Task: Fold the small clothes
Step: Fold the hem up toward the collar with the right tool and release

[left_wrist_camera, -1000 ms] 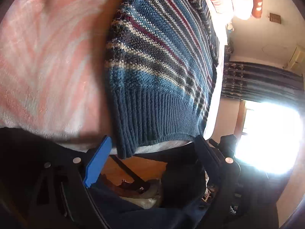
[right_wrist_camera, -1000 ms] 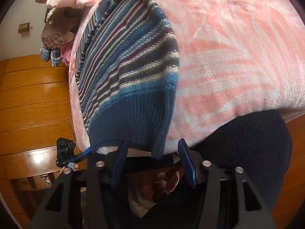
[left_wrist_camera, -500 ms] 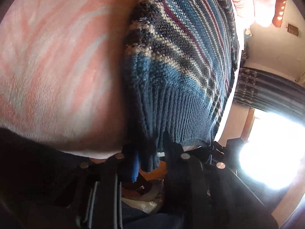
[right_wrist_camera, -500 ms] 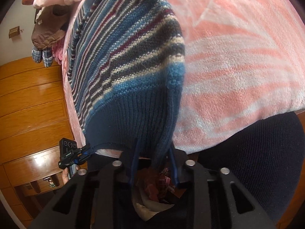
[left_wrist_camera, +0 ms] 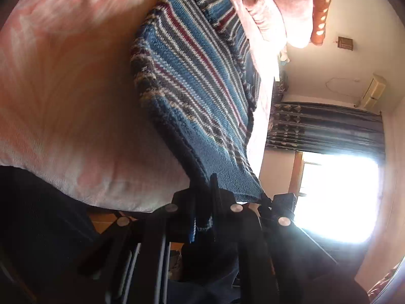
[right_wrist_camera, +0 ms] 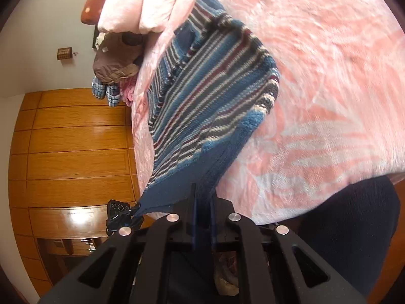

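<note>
Left hand-held gripper (left_wrist_camera: 202, 202) clamped on one hem corner of the striped sweater (left_wrist_camera: 192, 76), right hand-held gripper (right_wrist_camera: 202, 202) clamped on the other. Hem is lifted off the bed (right_wrist_camera: 329, 76); sweater's long axis runs straight away from both toward the pillows (right_wrist_camera: 141, 2), neither nearer. Fold likely goes that way.

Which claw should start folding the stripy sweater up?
Neither claw is clearly better: the left claw and the right claw each pinch a corner of the sweater hem, so they should probably lift together.
</note>
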`<action>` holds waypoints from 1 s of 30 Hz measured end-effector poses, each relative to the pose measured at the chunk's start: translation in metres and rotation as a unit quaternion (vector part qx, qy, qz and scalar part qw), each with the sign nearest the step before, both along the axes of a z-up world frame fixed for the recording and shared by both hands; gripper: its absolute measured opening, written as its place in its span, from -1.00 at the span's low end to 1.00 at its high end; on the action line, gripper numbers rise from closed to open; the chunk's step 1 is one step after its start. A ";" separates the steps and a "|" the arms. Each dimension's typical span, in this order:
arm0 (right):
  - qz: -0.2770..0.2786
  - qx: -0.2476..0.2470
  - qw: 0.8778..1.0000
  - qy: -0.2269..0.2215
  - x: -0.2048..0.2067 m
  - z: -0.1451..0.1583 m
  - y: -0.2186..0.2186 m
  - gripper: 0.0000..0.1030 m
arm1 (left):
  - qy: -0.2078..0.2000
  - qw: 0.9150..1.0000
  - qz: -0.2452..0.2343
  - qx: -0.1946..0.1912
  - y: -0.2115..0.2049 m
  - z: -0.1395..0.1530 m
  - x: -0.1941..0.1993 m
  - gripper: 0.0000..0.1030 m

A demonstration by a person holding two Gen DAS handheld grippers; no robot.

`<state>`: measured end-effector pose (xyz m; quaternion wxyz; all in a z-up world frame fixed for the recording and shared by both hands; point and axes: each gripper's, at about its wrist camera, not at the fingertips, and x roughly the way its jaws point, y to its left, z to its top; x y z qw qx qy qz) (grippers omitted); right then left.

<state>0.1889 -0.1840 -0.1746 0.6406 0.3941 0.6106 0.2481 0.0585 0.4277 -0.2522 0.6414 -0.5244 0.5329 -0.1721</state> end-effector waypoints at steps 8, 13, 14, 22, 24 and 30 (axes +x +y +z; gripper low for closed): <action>0.008 -0.002 0.999 -0.048 0.048 0.037 0.008 -0.86 | -0.038 0.999 0.016 -0.001 0.007 0.041 0.052 -0.85; 0.006 -0.015 0.998 -0.064 0.088 0.042 0.014 -0.86 | -0.046 0.999 0.026 -0.003 0.015 0.047 0.088 -0.85; 0.007 -0.017 0.998 -0.066 0.098 0.042 0.016 -0.86 | -0.045 0.999 0.029 -0.007 0.017 0.046 0.097 -0.85; 0.013 -0.035 0.998 -0.053 0.189 0.018 0.032 -0.86 | -0.013 0.999 0.046 -0.007 0.032 0.016 0.177 -0.85; 0.018 -0.046 0.997 -0.051 0.210 0.009 0.039 -0.86 | -0.003 0.999 0.047 -0.001 0.035 0.007 0.198 -0.85; 0.023 -0.070 0.997 -0.016 0.266 -0.032 0.055 -0.86 | 0.038 0.998 0.045 0.014 0.041 -0.033 0.254 -0.84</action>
